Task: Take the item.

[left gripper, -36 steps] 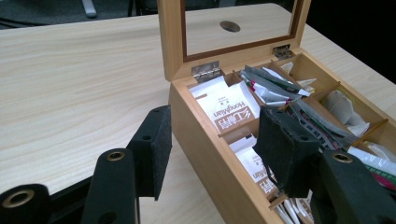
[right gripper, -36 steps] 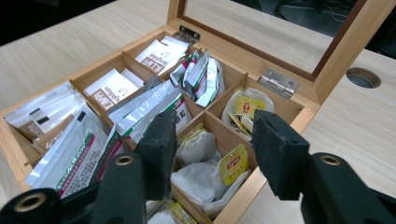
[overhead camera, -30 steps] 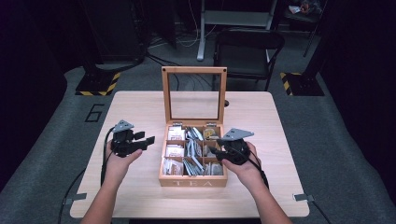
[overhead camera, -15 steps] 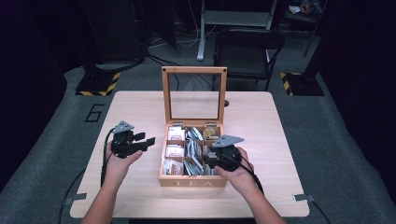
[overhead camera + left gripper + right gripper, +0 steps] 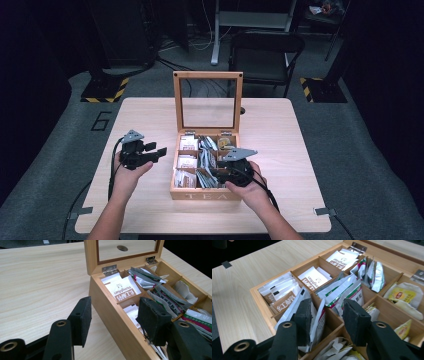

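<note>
Sachets (image 5: 319, 320) of tea stand between the jaws of my right hand-held gripper (image 5: 325, 315), which have just been closing, partly apart, pads not yet pressing. Around them sits the wooden tea box (image 5: 206, 194). My left hand-held gripper (image 5: 157, 151) hovers beside it over the table (image 5: 280, 125), jaws half open, empty.

One wooden tea box (image 5: 206, 192) with one glass-paned lid (image 5: 207, 100) is seen on one wooden table (image 5: 280, 130). Nine compartments are counted in the box, three by three. Two hand-held grippers are present, the left gripper (image 5: 156, 151) and the right gripper (image 5: 214, 175). The tea sachets (image 5: 313, 277) cannot be counted exactly.
</note>
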Tool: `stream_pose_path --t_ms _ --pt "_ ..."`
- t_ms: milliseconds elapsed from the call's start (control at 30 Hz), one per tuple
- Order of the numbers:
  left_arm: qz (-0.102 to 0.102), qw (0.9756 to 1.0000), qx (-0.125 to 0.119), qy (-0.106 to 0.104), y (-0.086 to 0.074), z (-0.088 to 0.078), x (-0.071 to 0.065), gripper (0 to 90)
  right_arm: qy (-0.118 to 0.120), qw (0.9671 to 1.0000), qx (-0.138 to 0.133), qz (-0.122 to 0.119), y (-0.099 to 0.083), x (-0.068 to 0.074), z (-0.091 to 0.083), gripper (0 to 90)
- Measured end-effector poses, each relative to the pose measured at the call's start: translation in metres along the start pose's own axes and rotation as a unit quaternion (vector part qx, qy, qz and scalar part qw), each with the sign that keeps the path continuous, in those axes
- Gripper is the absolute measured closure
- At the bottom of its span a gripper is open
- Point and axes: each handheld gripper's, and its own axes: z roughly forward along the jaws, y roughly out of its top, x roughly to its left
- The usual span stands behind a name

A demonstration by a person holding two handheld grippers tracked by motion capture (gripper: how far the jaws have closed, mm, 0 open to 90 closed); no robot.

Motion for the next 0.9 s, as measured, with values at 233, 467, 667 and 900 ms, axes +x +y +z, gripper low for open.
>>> stream_pose_path --t_ms 233,467,667,900 --pt "-0.001 1.0 0.001 0.001 -0.001 0.0 0.001 44.8 0.011 0.9996 0.013 0.022 -0.006 0.001 0.008 61.8" --pt "-0.004 1.0 0.002 0.0 -0.001 0.001 0.0 44.7 0.007 0.9995 0.024 0.018 -0.009 0.004 0.013 70.5" --pt "-0.005 1.0 0.004 -0.001 -0.002 0.002 0.001 44.7 0.0 0.9993 0.037 0.008 -0.011 0.007 0.019 77.0" --pt "-0.006 1.0 0.001 0.0 -0.001 0.001 0.002 44.7 -0.005 0.9991 0.043 -0.001 -0.012 0.011 0.025 80.3"
